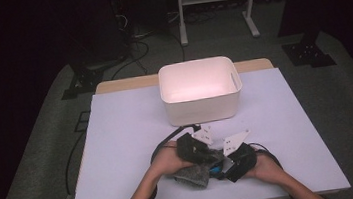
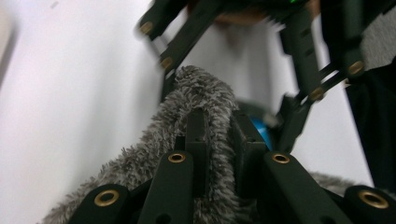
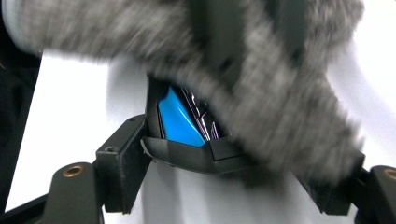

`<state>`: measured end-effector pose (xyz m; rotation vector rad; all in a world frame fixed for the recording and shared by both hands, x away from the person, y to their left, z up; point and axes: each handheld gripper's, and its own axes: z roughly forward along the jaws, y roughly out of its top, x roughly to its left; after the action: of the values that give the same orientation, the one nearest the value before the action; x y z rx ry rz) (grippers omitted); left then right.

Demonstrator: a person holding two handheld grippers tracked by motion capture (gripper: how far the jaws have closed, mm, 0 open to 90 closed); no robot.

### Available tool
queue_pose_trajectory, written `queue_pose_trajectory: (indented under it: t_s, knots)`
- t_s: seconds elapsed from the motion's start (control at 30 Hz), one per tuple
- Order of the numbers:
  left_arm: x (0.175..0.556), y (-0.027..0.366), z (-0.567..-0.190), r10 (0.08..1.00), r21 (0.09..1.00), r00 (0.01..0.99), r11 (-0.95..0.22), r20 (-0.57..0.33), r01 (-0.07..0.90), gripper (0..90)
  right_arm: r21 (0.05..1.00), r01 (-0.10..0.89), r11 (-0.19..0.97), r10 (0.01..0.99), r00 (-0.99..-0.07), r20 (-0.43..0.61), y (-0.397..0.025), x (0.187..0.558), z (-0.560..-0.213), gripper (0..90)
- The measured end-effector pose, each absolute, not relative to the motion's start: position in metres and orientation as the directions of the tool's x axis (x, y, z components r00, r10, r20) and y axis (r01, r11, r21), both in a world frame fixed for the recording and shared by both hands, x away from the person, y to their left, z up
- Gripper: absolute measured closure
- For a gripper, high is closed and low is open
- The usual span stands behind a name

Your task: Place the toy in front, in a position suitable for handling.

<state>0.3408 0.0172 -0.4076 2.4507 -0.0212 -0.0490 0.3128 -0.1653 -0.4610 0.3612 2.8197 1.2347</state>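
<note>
My left gripper (image 1: pixel 207 162) is clamped on the grey fuzzy cloth (image 1: pixel 196 176), at 6 o'clock from the white bin (image 1: pixel 200 90), near the table (image 1: pixel 123 135) front edge. My right gripper (image 1: pixel 221 167) pinches the same cloth from 3 o'clock.

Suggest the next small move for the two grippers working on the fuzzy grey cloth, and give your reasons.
Probably lift the fuzzy grey cloth toward the white plastic bin: the left gripper is shut on a fold of it, the right gripper meets it, and the bin stands open just behind.
</note>
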Motion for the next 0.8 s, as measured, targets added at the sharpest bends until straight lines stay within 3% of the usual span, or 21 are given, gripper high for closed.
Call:
queue_pose_trajectory:
  t_s: [0.27, 0.53, 0.8]
  knots:
    - [0.33, 0.008, -0.408, -0.104, 0.621, 0.994, -0.782, -0.041, -0.057, 78.7, 0.731, 0.194, 0.654, 0.231, -0.972, 0.05, -0.165, 0.313, -0.462, 24.0]
    - [0.329, 0.047, -0.403, -0.054, 0.604, 0.998, -0.797, -0.033, -0.023, 78.8, 0.731, 0.194, 0.654, 0.229, -0.972, 0.054, -0.166, 0.313, -0.462, 24.0]
    - [0.335, 0.099, -0.406, 0.074, 0.535, 0.997, -0.842, -0.002, 0.063, 78.4, 0.731, 0.197, 0.653, 0.231, -0.971, 0.055, -0.166, 0.313, -0.462, 24.1]
